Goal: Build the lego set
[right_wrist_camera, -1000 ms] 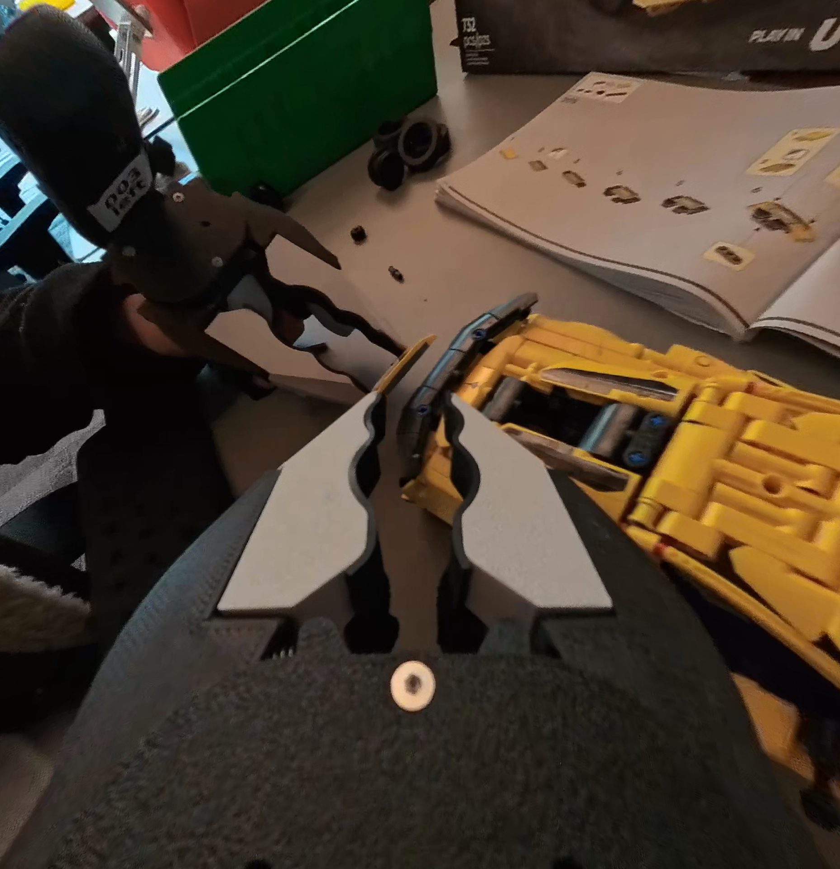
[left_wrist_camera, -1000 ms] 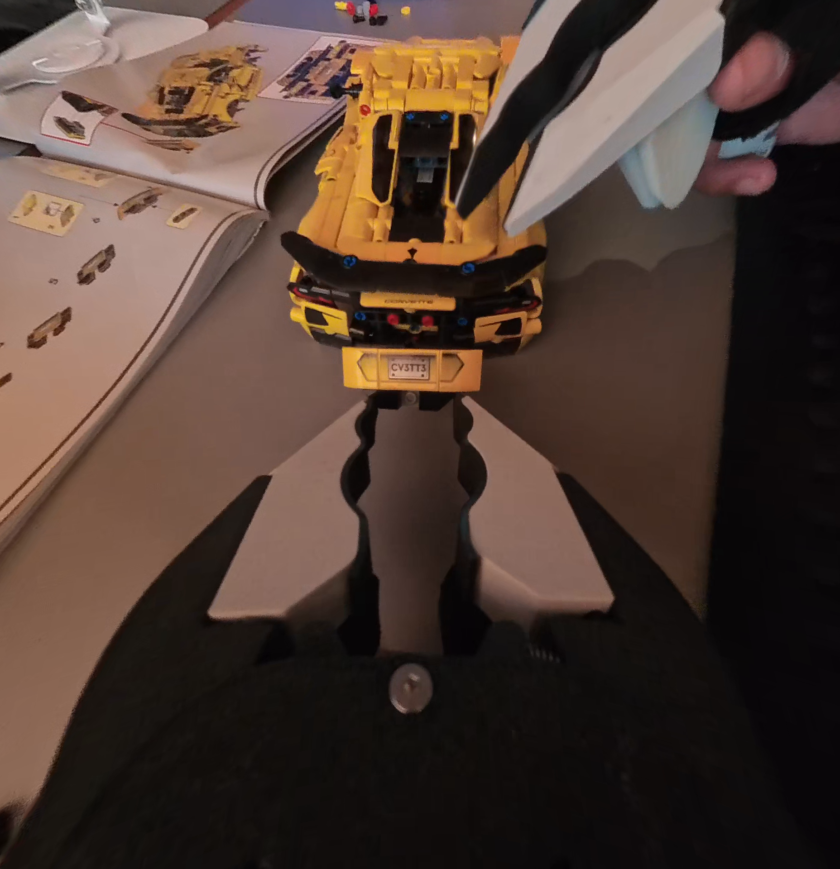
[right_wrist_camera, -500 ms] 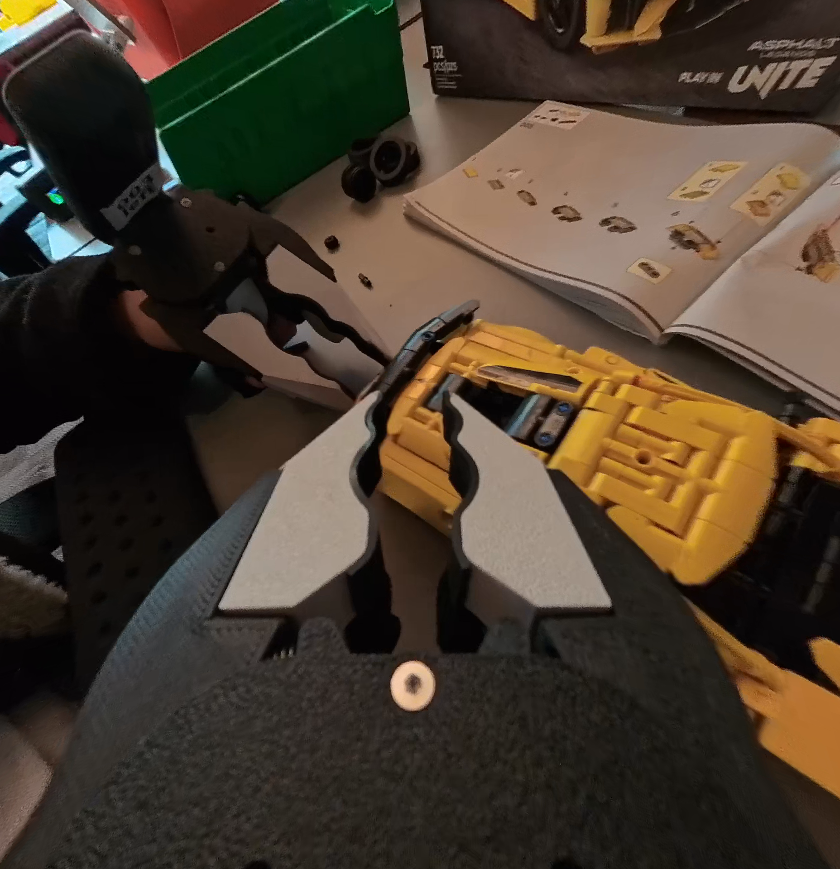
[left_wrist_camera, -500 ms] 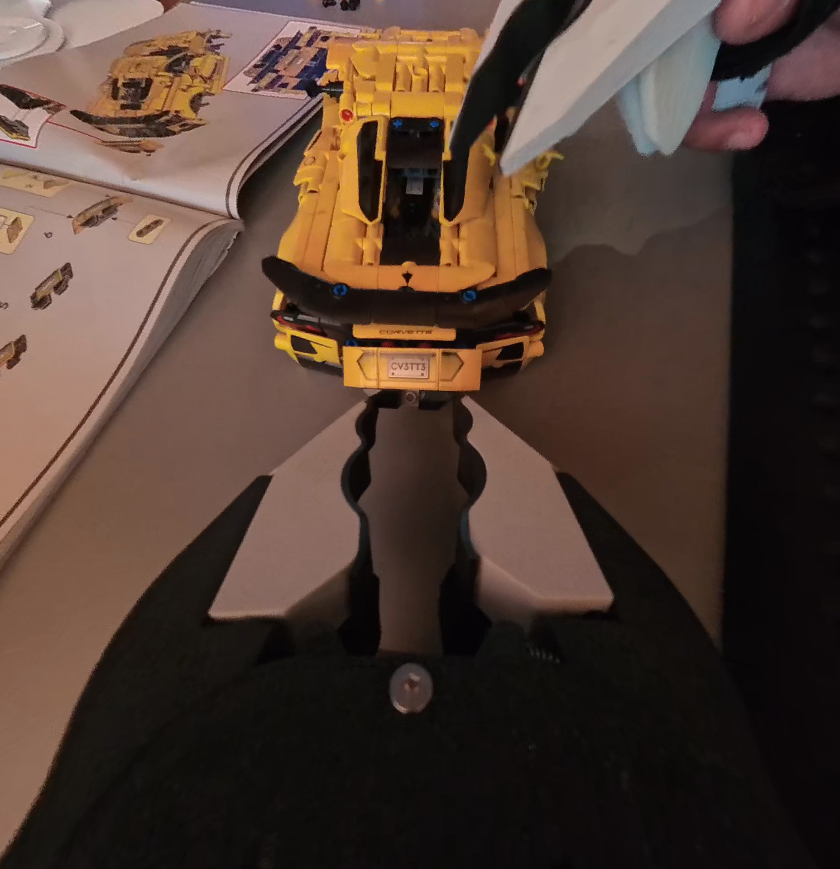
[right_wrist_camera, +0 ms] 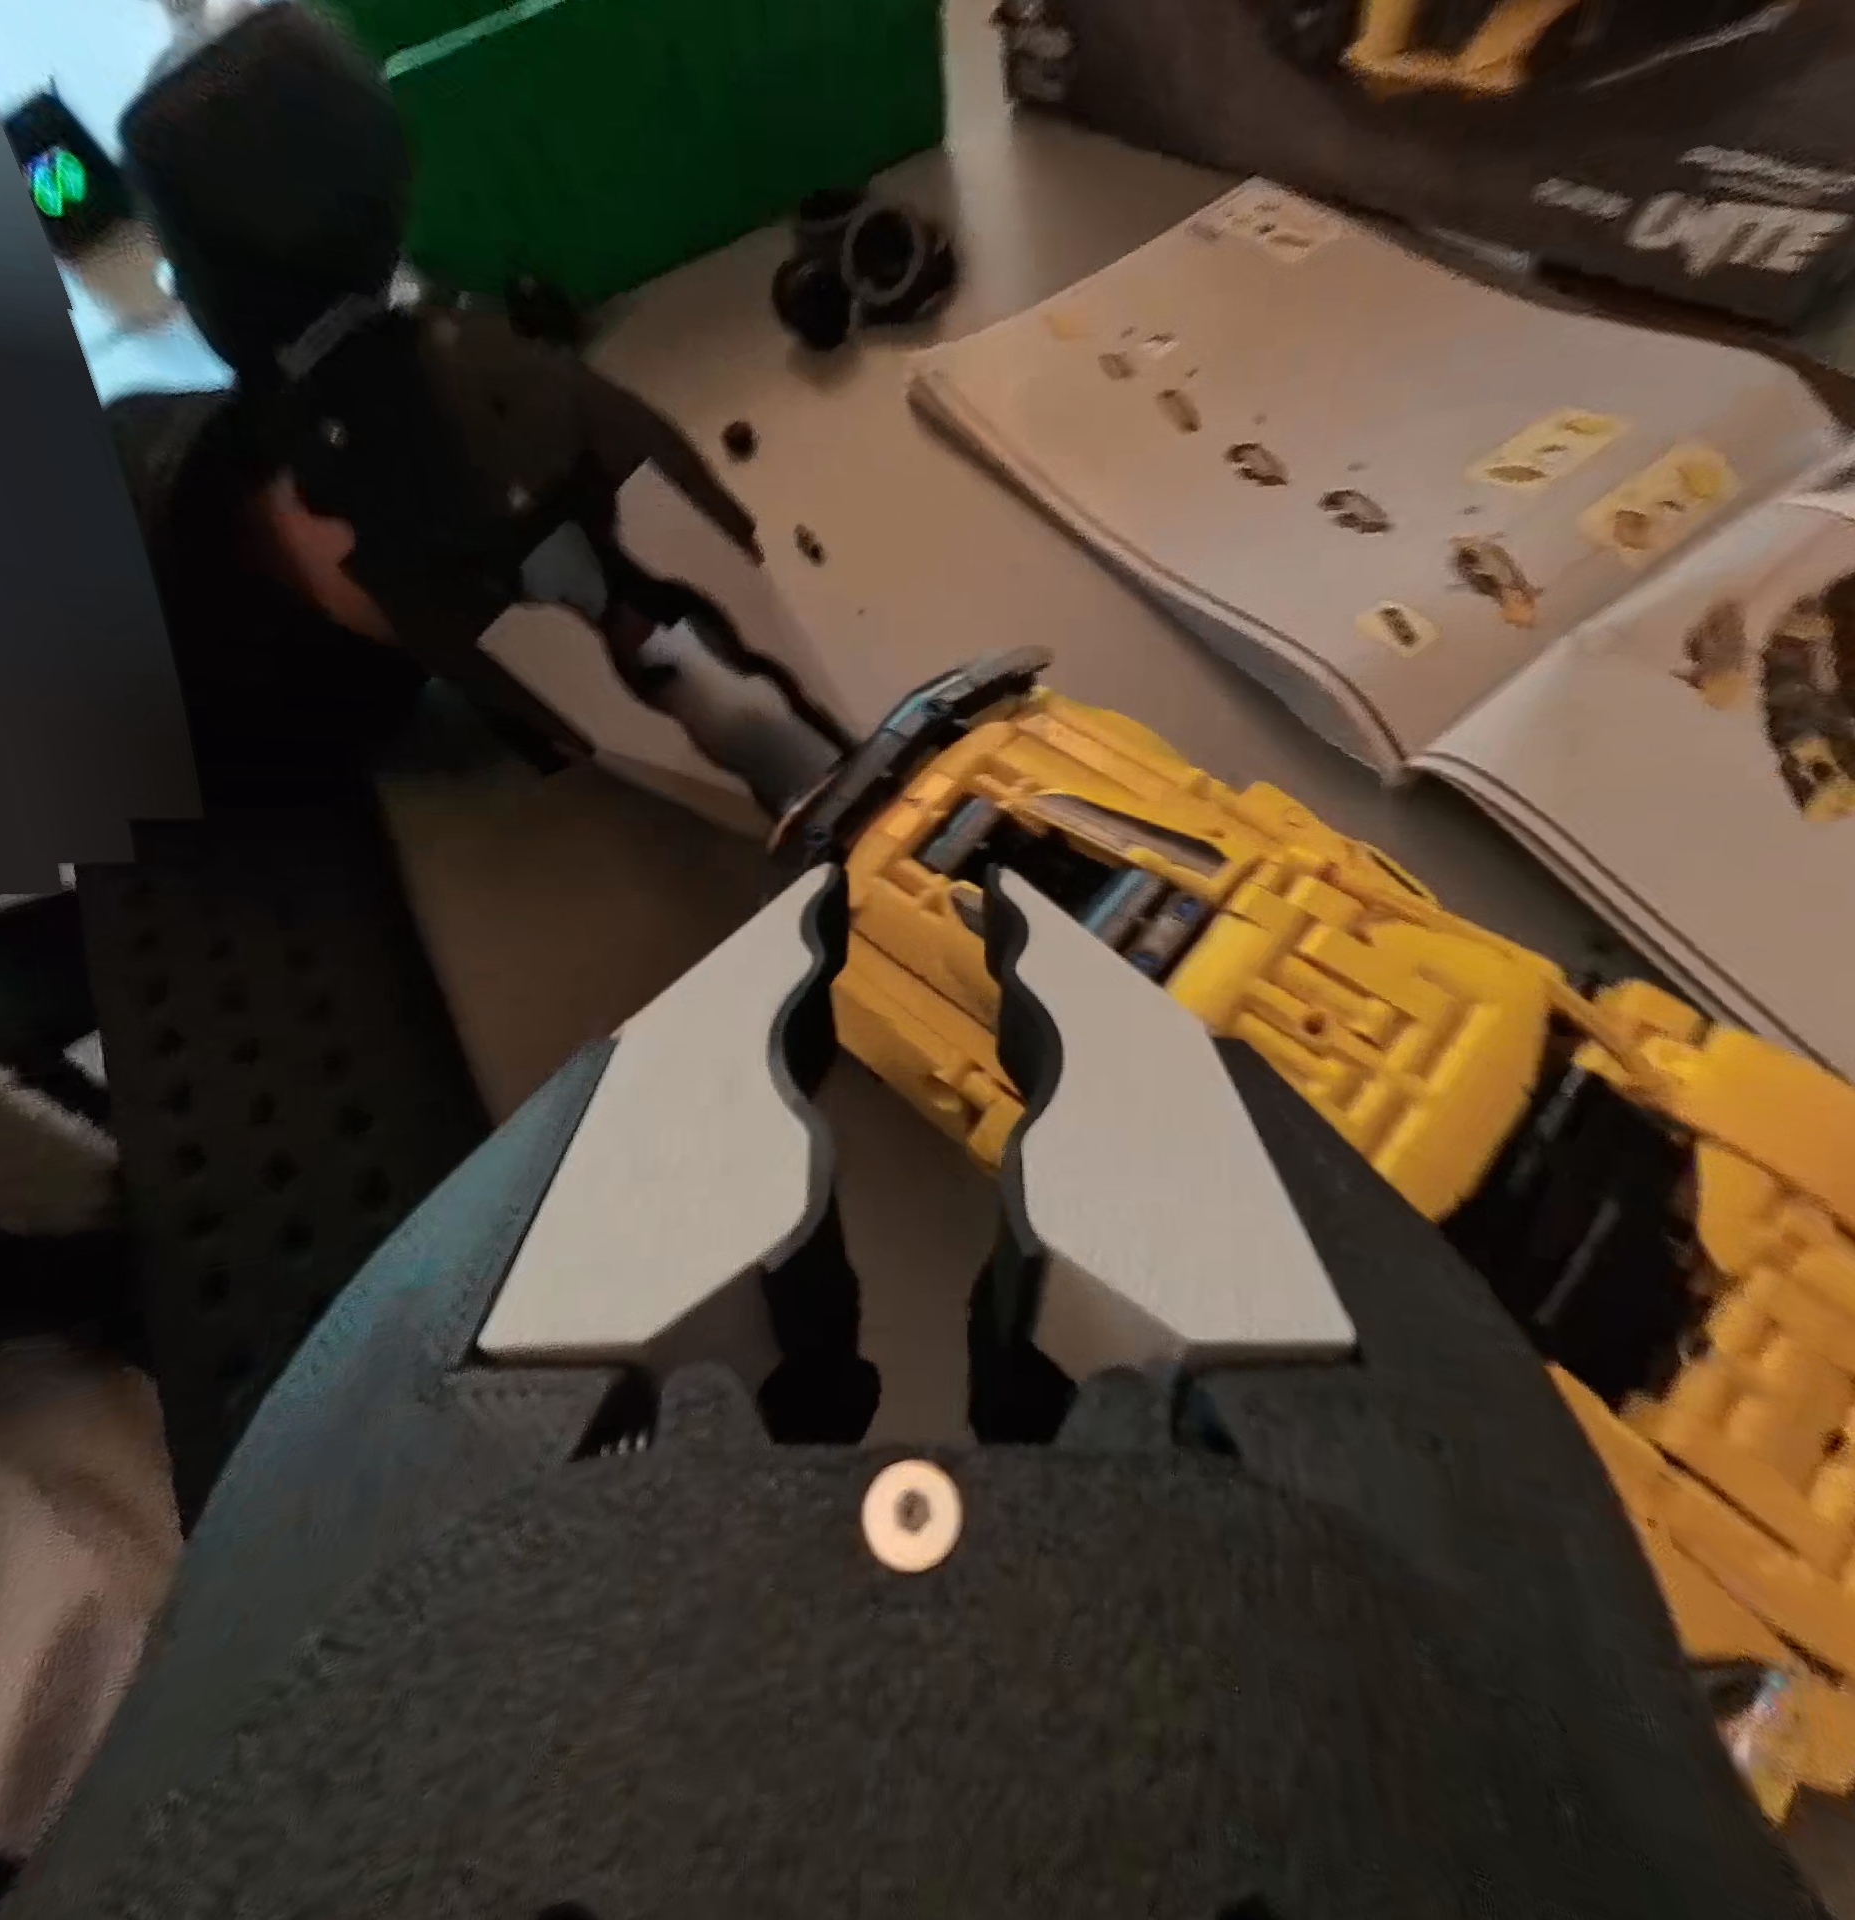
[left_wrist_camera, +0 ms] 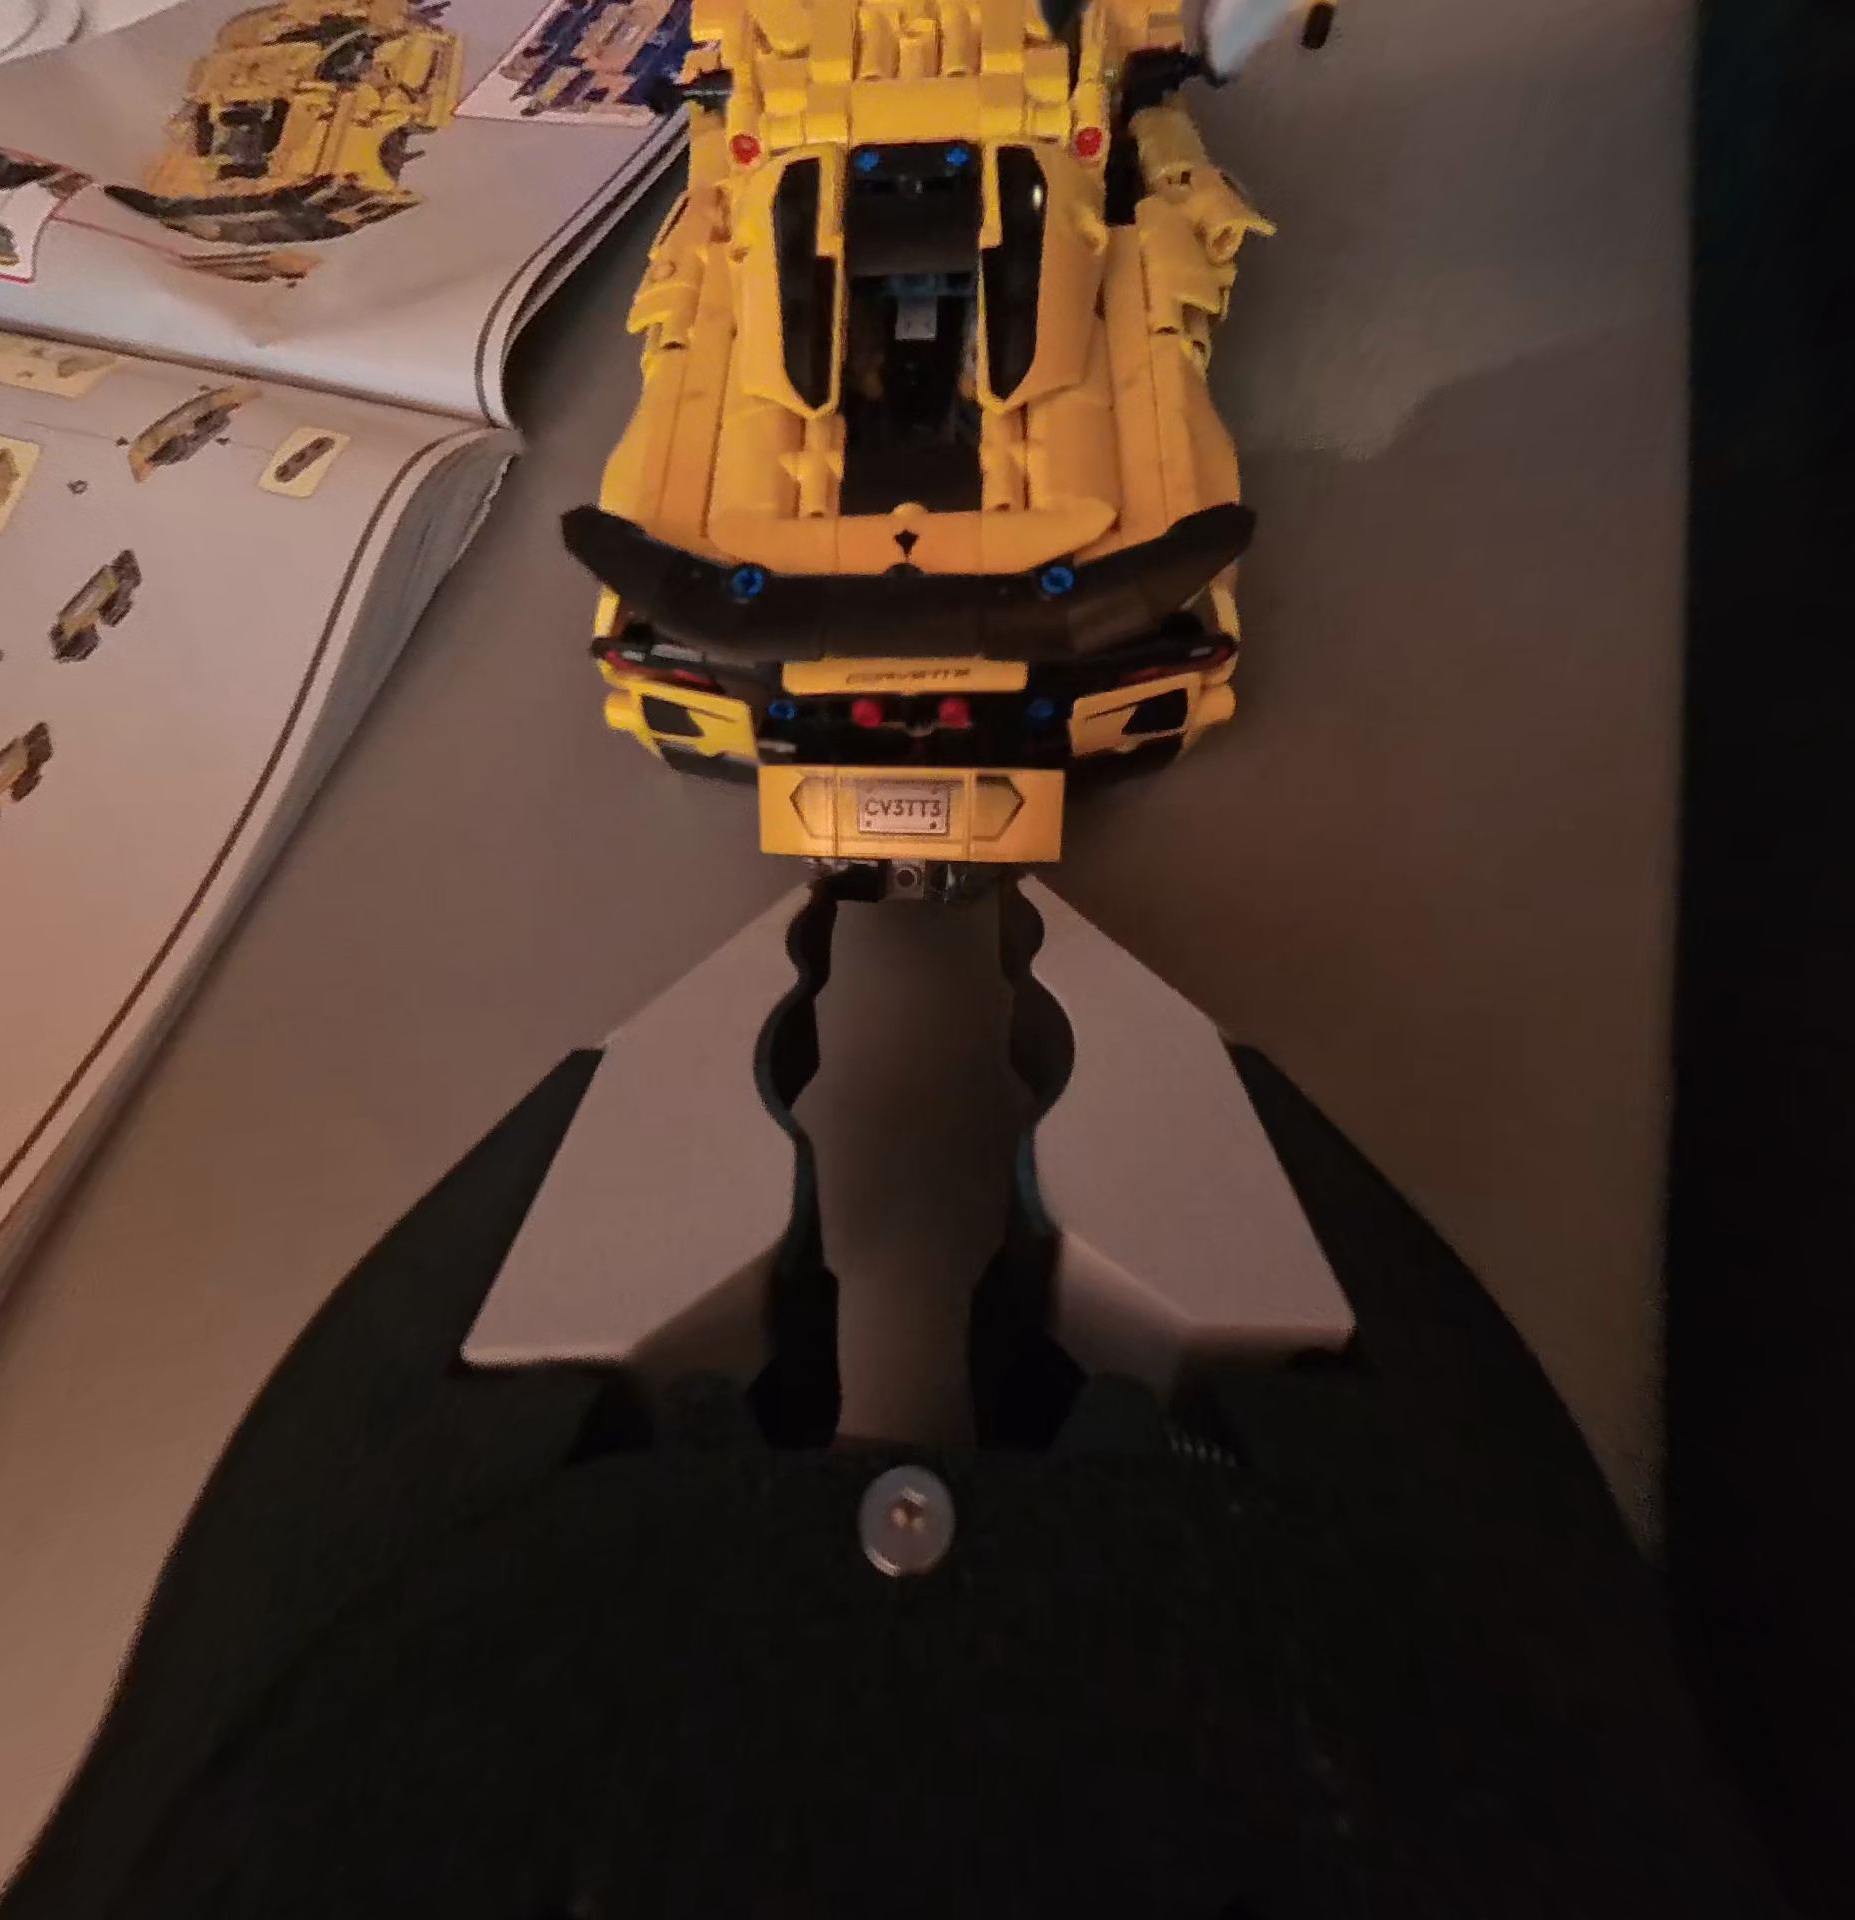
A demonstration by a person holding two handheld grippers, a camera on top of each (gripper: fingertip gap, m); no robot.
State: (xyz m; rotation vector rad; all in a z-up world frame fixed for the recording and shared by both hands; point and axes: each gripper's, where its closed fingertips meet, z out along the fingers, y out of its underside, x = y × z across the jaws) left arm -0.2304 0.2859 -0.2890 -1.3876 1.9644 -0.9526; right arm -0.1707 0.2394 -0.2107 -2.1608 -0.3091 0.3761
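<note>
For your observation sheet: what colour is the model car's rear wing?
Black, on the yellow car; rear wing shows best in the left wrist view.

Lettered plate (left_wrist_camera: 904, 808) on yellow car's rear (left_wrist_camera: 912, 665); box (right_wrist_camera: 1588, 135) printed (blurred).

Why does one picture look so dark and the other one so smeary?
Left wrist view: dim, orange-tinted light, yet the yellow car and left gripper stay fairly sharp. Right wrist view: brighter, but motion blur smears the instruction booklet and black tyres.

Glossy plastic car (left_wrist_camera: 907, 436), matt paper booklet (left_wrist_camera: 175, 582), grainy claw (right_wrist_camera: 907, 894)
</note>
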